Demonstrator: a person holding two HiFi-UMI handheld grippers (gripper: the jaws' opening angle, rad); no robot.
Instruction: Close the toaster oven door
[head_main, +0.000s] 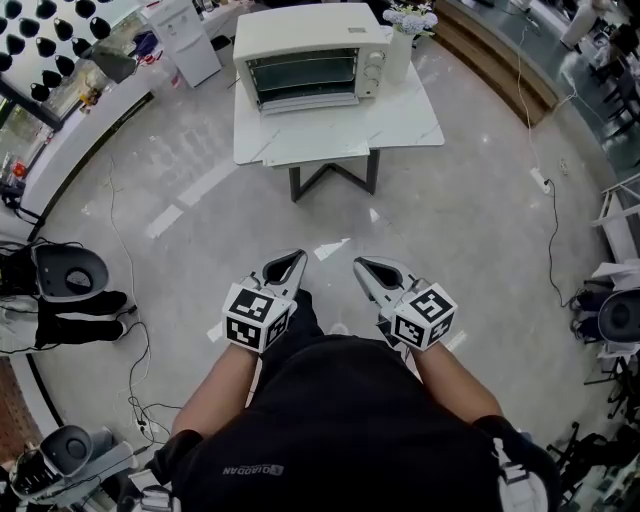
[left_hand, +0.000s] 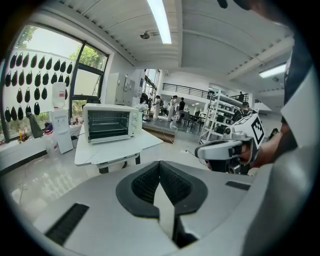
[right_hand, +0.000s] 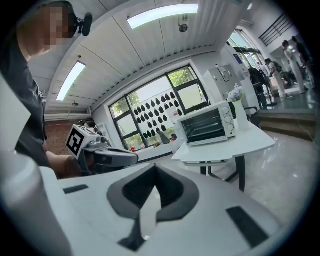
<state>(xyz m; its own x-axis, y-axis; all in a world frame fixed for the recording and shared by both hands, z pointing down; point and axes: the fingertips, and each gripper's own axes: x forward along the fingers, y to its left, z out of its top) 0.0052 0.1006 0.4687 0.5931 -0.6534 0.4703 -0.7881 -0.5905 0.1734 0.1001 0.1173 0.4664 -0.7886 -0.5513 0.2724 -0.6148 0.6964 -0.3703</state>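
Nothing done yet; left claw (head_main: 297, 258) and right claw (head_main: 360, 264) sit pinched closed, empty, well apart from the toaster oven (head_main: 310, 60); its door seems open.

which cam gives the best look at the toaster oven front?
Left gripper view: the toaster oven faces it almost squarely, with the interior rack showing. Head view looks down on it, near the frame's top. Right gripper view shows it tilted and angled.

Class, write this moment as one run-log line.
left gripper shut, empty | right gripper shut, empty | cream box-shaped toaster oven on white table, door looks open
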